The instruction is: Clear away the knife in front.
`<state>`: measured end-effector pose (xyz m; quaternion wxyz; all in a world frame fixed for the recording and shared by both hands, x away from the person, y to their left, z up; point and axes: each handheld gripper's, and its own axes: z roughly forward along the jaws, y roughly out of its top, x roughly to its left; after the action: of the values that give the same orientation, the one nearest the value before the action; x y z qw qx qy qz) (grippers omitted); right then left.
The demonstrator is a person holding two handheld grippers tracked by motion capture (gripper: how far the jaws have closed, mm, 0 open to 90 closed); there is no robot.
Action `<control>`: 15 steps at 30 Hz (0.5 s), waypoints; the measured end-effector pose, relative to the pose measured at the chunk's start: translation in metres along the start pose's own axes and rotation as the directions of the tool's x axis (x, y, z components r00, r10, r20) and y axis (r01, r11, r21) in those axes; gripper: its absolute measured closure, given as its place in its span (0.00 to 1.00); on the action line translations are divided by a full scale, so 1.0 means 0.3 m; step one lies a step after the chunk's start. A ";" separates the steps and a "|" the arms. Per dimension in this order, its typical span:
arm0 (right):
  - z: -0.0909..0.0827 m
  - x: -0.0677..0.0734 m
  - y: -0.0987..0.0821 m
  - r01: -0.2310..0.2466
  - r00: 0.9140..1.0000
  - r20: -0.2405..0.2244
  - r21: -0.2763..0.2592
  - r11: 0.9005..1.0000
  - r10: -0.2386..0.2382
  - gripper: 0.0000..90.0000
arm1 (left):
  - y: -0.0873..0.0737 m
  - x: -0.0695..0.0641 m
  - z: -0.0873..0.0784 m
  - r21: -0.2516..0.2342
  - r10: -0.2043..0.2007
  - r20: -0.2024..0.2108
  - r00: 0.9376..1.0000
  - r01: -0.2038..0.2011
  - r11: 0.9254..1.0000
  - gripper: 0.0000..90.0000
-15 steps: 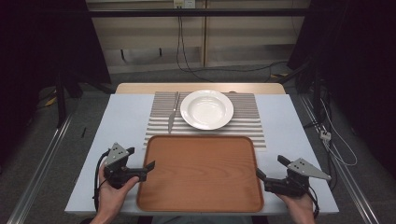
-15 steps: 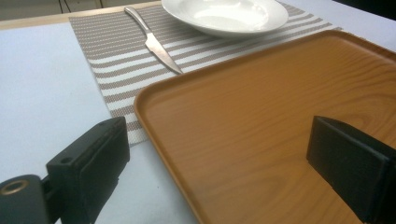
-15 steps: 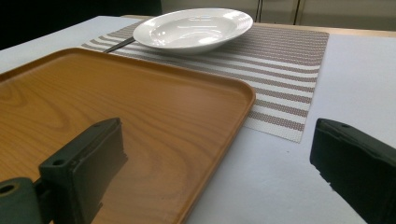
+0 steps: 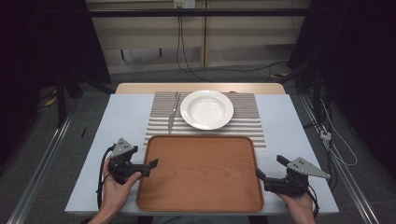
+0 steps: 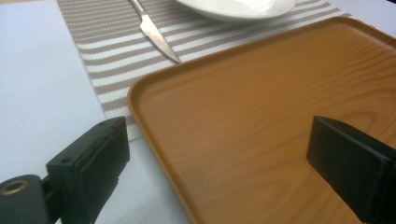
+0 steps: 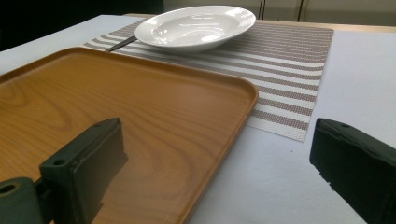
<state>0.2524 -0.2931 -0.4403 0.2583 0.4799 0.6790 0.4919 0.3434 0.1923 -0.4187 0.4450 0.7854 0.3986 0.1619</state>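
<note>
The wooden tray (image 4: 201, 173) lies flat on the near part of the worktop (image 4: 125, 114). The left tongs (image 4: 148, 166) and right tongs (image 4: 265, 176) are wide, one at each side edge, likely ready to lift it evenly.

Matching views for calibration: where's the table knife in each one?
High view: table knife lies lengthwise on the striped placemat, just left of the white plate.
Left gripper view: top centre, tip toward the tray's corner.
Right gripper view: a sliver left of the plate.
Shared landmark: the wooden tray.
</note>
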 end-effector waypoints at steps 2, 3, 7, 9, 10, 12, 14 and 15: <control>0.001 0.002 0.000 -0.001 1.000 -0.003 0.002 1.000 0.001 0.04 | 0.007 -0.003 0.004 0.009 -0.002 -0.002 1.000 0.002 1.000 0.06; 0.001 0.002 -0.001 0.002 1.000 -0.004 0.003 1.000 -0.002 0.04 | 0.014 -0.003 0.008 0.011 -0.007 0.001 1.000 0.007 1.000 0.06; 0.001 0.001 0.000 -0.001 1.000 -0.004 0.003 1.000 0.001 0.04 | 0.036 0.009 0.029 0.076 -0.136 0.103 0.985 0.128 0.989 0.07; 0.002 0.000 0.000 -0.005 1.000 -0.007 0.006 1.000 0.005 0.04 | 0.047 0.006 0.036 0.095 -0.126 0.095 0.987 0.117 0.989 0.07; 0.003 0.000 0.000 -0.001 1.000 -0.006 0.008 1.000 0.001 0.04 | 0.052 0.007 0.040 0.102 -0.131 0.098 0.987 0.121 0.987 0.07; 0.005 0.001 0.001 0.000 1.000 -0.008 0.009 1.000 0.000 0.04 | 0.066 0.014 0.051 0.117 -0.148 0.111 0.983 0.135 0.984 0.08; 0.006 0.002 0.001 0.004 1.000 -0.010 0.009 1.000 -0.004 0.04 | 0.082 0.019 0.061 0.124 -0.145 0.115 0.983 0.130 0.984 0.09; 0.006 0.002 0.001 0.004 1.000 -0.012 0.010 1.000 -0.004 0.04 | 0.089 0.020 0.067 0.130 -0.144 0.114 0.983 0.129 0.983 0.09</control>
<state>0.2537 -0.2918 -0.4406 0.2528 0.4771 0.6839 0.4907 0.3724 0.1779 -0.4081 0.4300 0.7903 0.4326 0.0574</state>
